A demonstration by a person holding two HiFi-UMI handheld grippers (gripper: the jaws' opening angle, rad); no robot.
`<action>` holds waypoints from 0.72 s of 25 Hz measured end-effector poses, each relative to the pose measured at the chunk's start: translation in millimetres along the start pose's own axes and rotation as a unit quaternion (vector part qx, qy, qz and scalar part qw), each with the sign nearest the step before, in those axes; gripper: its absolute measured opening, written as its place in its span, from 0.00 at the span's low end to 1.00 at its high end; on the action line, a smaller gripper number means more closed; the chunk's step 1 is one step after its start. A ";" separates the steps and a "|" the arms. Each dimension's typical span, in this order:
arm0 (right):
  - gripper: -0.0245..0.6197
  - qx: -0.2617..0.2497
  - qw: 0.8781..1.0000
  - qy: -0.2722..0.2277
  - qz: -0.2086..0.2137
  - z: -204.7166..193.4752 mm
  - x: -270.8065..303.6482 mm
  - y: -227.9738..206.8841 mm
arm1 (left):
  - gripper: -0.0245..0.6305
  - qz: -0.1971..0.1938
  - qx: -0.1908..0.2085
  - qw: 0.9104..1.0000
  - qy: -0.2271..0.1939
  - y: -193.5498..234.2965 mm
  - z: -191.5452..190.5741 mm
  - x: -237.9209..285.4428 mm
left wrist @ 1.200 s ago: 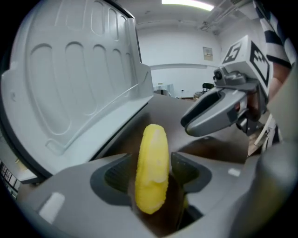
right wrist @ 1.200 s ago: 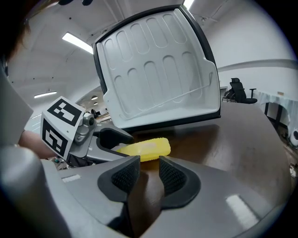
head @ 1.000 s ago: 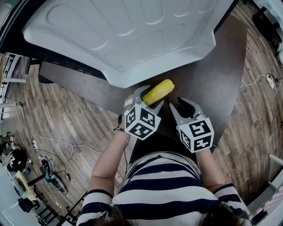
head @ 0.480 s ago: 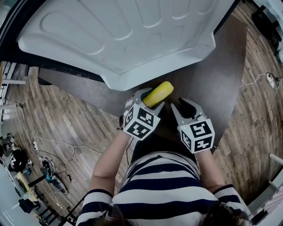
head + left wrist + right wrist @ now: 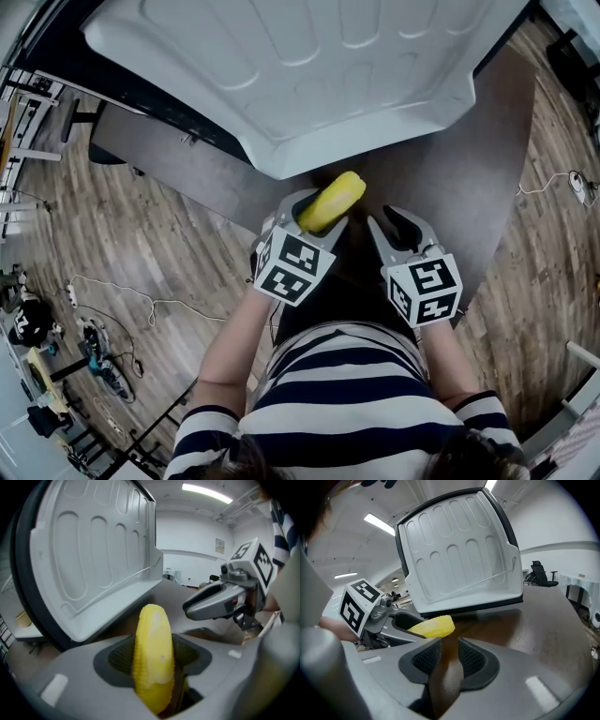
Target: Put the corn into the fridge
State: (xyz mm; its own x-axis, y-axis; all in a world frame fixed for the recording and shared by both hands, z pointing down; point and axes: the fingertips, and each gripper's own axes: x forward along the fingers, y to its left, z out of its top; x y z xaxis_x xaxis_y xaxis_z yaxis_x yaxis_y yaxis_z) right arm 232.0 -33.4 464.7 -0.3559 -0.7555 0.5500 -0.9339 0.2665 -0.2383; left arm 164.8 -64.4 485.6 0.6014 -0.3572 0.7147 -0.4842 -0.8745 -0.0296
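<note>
A yellow corn cob (image 5: 331,202) sticks out forward from my left gripper (image 5: 314,214), which is shut on it. The left gripper view shows the corn (image 5: 152,658) clamped upright between the dark pads. Just above and ahead hangs the white inner side of the open fridge door (image 5: 309,75), with its moulded panels and shelf rail (image 5: 459,555). My right gripper (image 5: 401,227) is beside the left one, to its right. Its pads (image 5: 426,657) stand nearly together with nothing between them. The corn (image 5: 432,626) shows at the left of the right gripper view.
A dark brown tabletop (image 5: 469,159) lies under the door and both grippers. Wood floor with cables and gear (image 5: 103,309) spreads at the left. An office chair (image 5: 540,573) stands far off behind the table. The fridge's inside is not in view.
The head view has shifted a little, so the door sits further right. Both grippers hold much the same places, and the corn stays clamped in the left one.
</note>
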 end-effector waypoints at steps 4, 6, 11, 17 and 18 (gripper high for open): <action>0.20 -0.009 1.000 -0.002 -0.009 -1.1 -1.5 17.9 | 0.04 0.001 -0.009 1.000 -0.013 3.5 -9.4 -20.3; 0.20 -0.013 1.000 -0.005 -0.010 0.6 0.6 35.2 | 0.04 -0.002 -0.009 1.000 -0.020 7.5 -16.8 -34.1; 0.19 -0.023 0.999 -0.009 -0.021 20.2 19.0 84.7 | 0.04 -0.010 -0.018 0.999 -0.026 39.5 -36.4 -76.1; 0.18 -0.025 0.999 -0.011 -0.029 28.3 40.8 159.2 | 0.04 0.005 -0.029 0.999 -0.034 89.2 -71.0 -138.7; 0.18 -0.028 0.999 -0.012 -0.026 28.9 45.4 171.2 | 0.04 0.009 -0.030 0.999 -0.038 97.3 -76.6 -147.3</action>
State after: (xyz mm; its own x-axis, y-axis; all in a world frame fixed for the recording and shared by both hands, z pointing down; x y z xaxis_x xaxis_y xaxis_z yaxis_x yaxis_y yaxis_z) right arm 56.9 -39.3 425.8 -0.3059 -0.7837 0.5406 -0.9520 0.2585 -0.1639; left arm -19.6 -71.7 431.0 0.6383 -0.3984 0.6586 -0.5314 -0.8471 0.0027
